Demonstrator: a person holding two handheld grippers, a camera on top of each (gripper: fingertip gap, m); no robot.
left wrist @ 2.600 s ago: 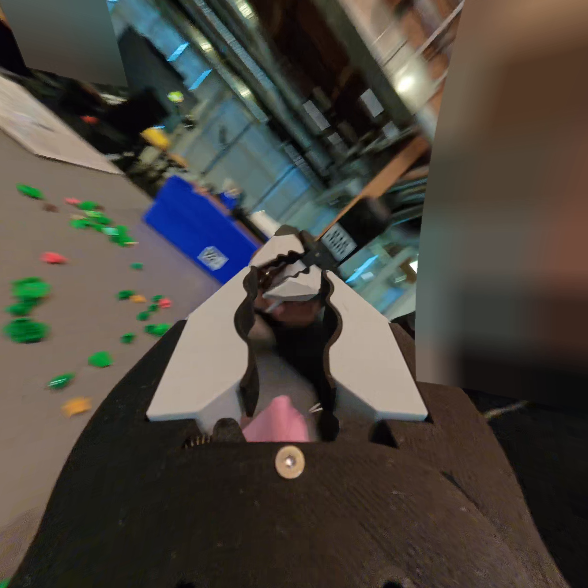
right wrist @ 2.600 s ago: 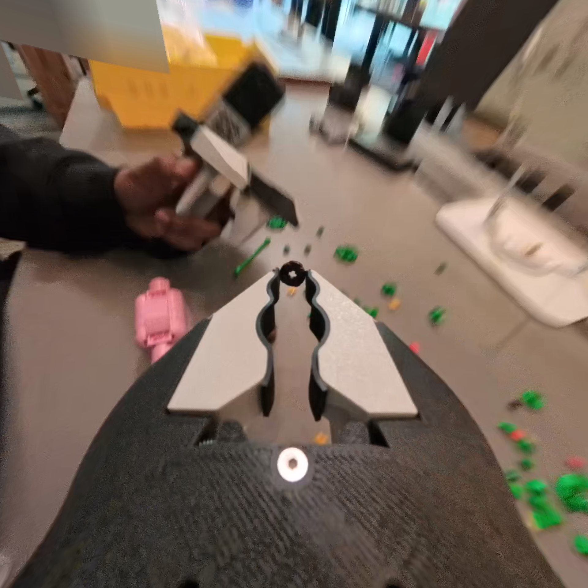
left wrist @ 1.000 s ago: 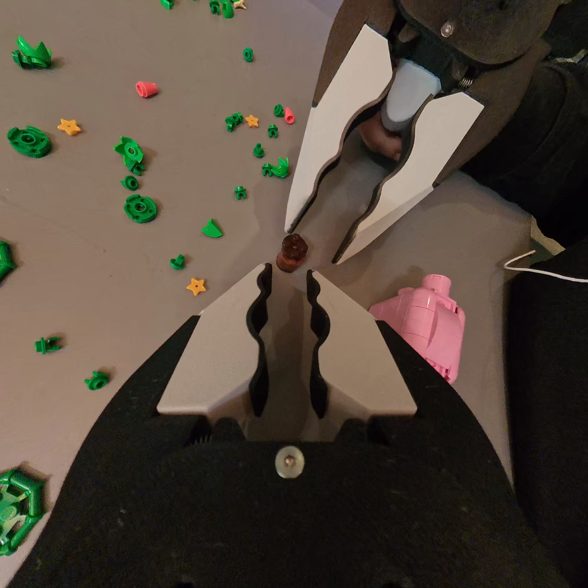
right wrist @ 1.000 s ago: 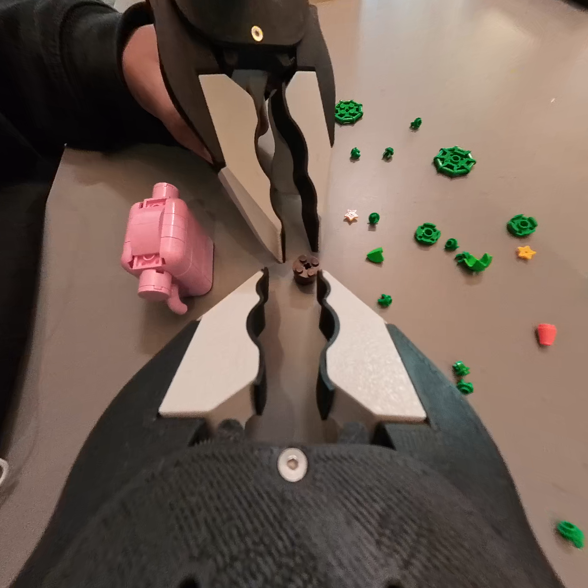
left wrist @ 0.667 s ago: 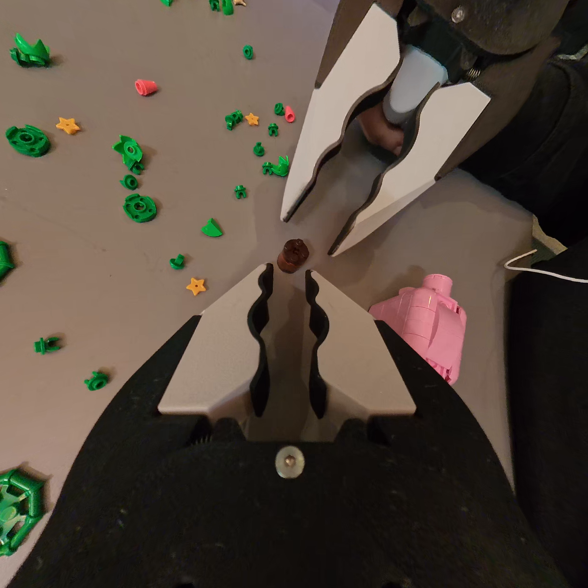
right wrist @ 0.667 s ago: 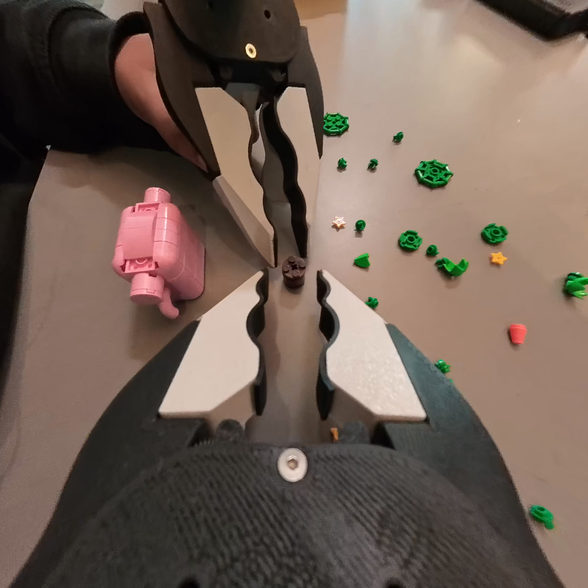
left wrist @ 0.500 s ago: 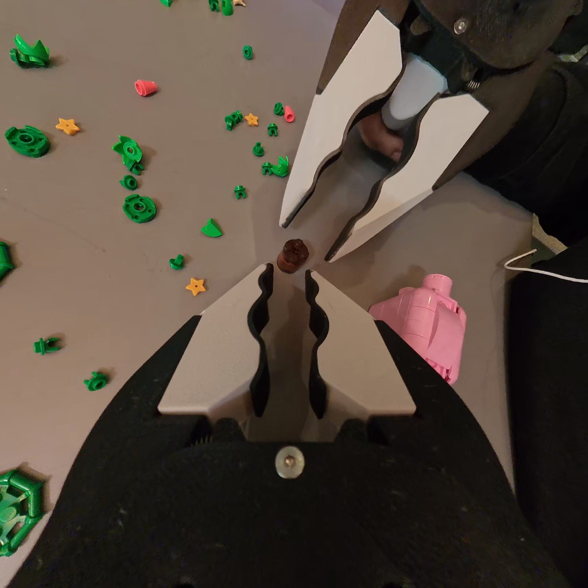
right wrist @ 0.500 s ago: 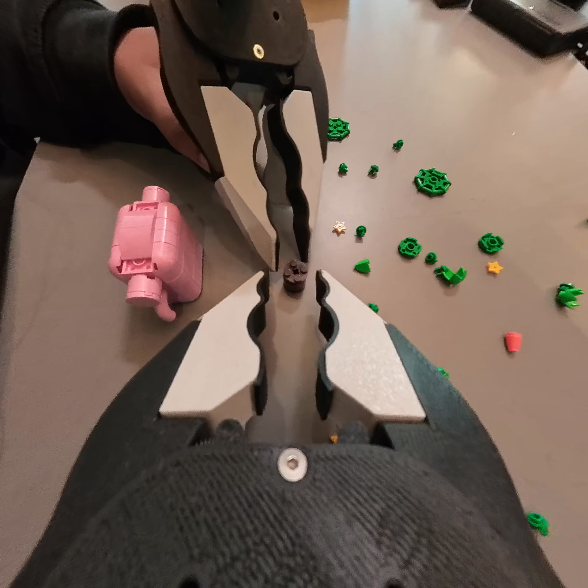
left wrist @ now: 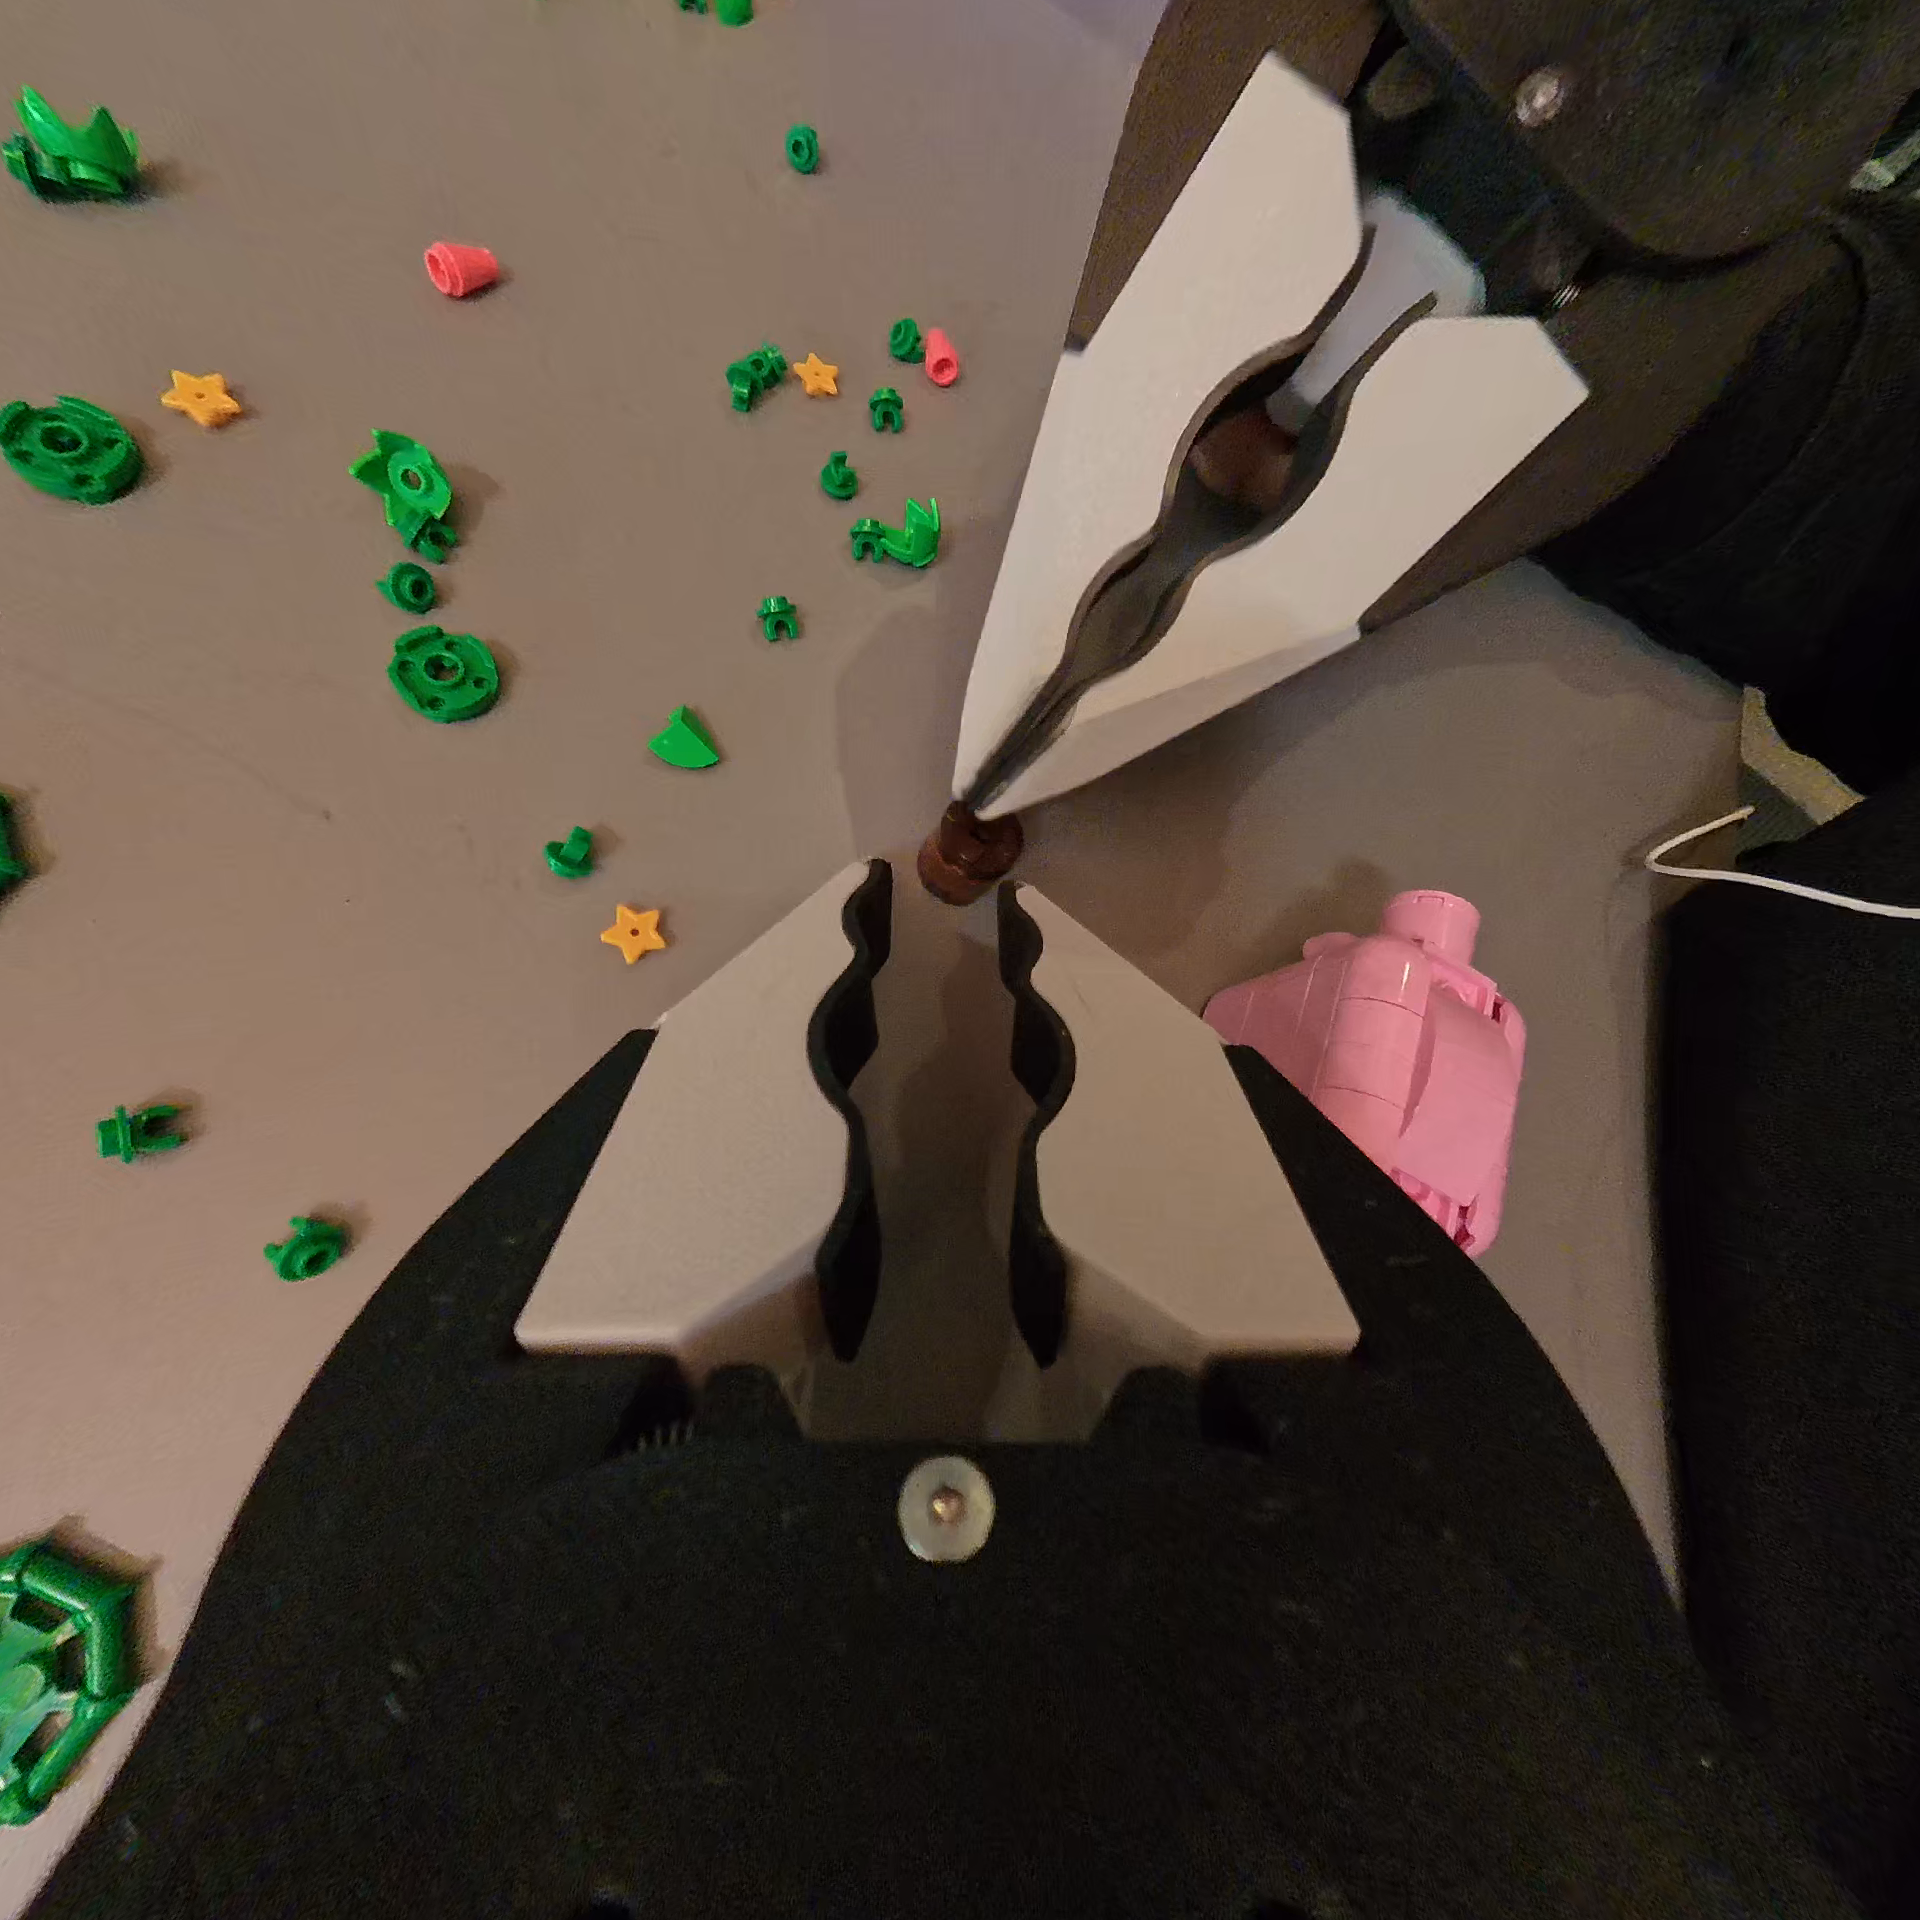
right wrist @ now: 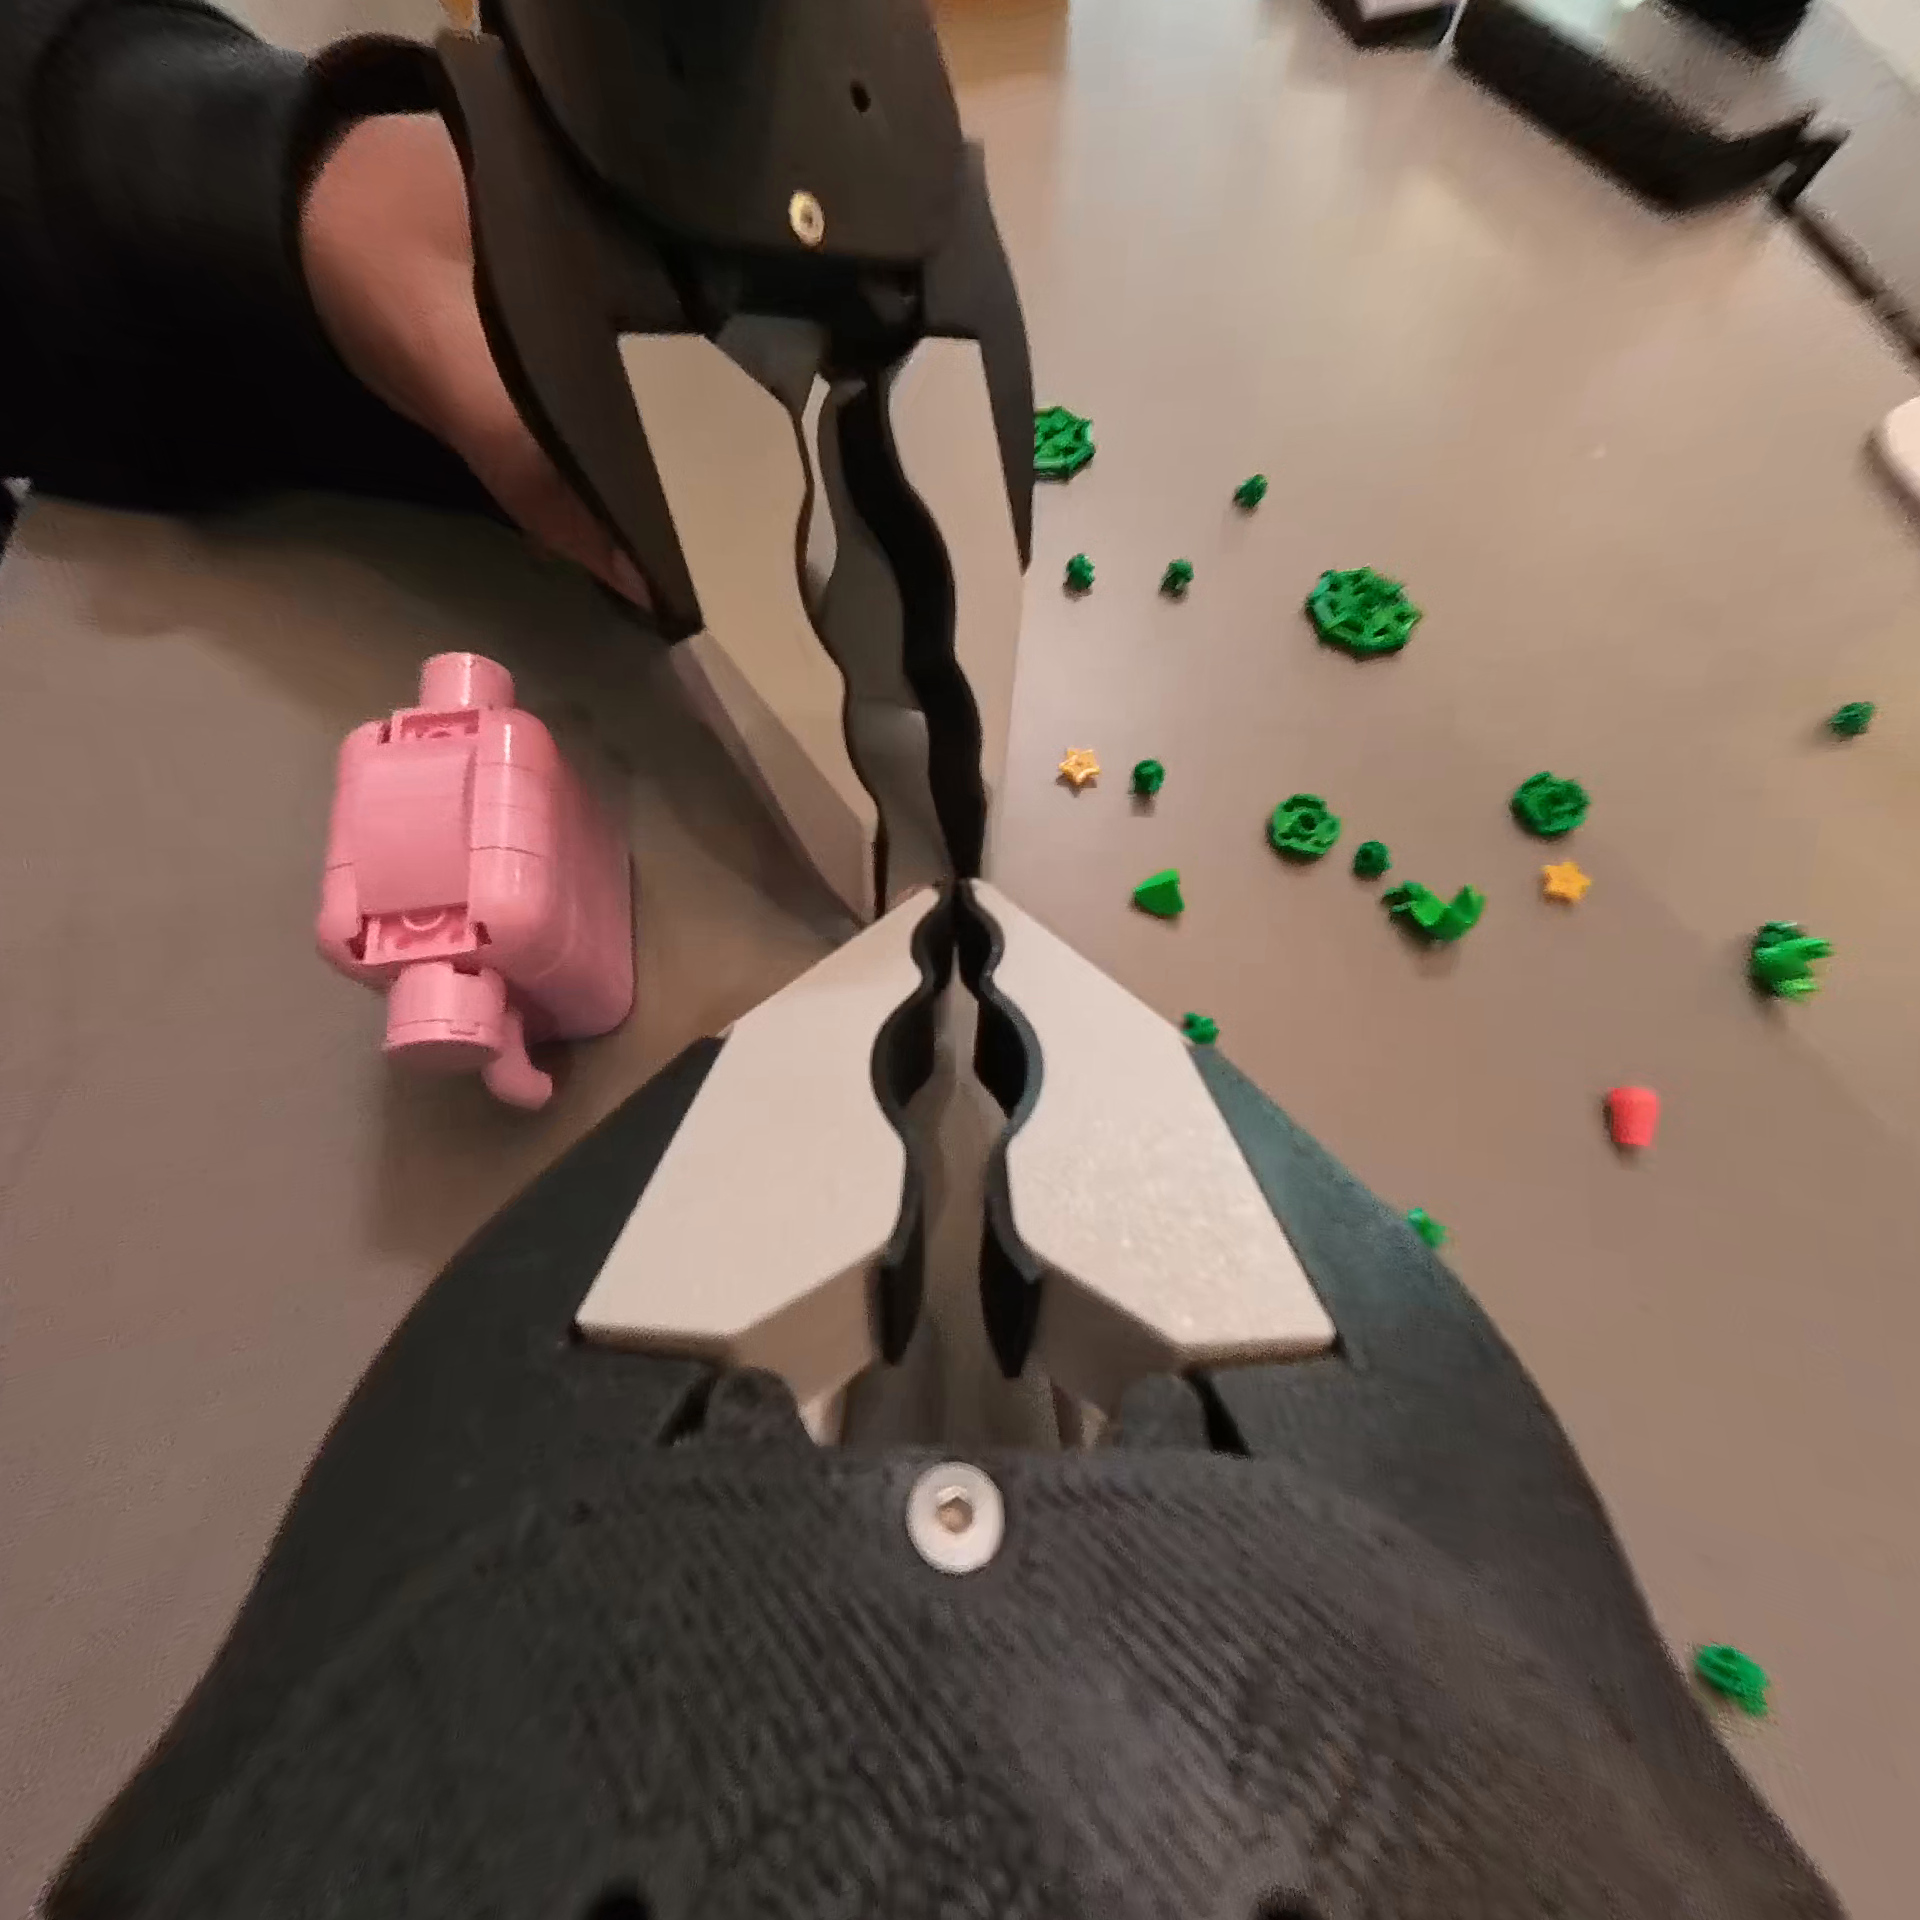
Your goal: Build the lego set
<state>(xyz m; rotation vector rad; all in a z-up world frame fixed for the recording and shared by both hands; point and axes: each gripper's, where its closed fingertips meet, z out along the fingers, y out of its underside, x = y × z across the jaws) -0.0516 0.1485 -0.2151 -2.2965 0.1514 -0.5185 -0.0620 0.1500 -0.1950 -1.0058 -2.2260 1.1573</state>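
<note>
A small dark brown round lego piece (left wrist: 964, 862) stands on the grey table (left wrist: 312, 987), just beyond the tips of my left gripper (left wrist: 940, 894), which is open and empty. My right gripper (left wrist: 971, 808) comes in from the upper right with its jaws closed, tips touching the top of the brown piece. In the right wrist view my right gripper (right wrist: 956, 896) is shut and hides the brown piece, and the left gripper (right wrist: 920, 891) faces it tip to tip. A pink lego body (left wrist: 1382, 1060) lies to the right; the right wrist view shows it at the left (right wrist: 468, 862).
Several small green pieces (left wrist: 442, 673), orange stars (left wrist: 632, 932) and red cones (left wrist: 459, 268) lie scattered on the left of the table. A large green wheel-like piece (left wrist: 52, 1673) is at the lower left. A hand in a dark sleeve (right wrist: 416, 260) holds the left gripper. Only a small space, under 4 cm, lies between the two pairs of fingers.
My right gripper has closed from open and come down onto the top of the brown piece. The left gripper has stayed open in place.
</note>
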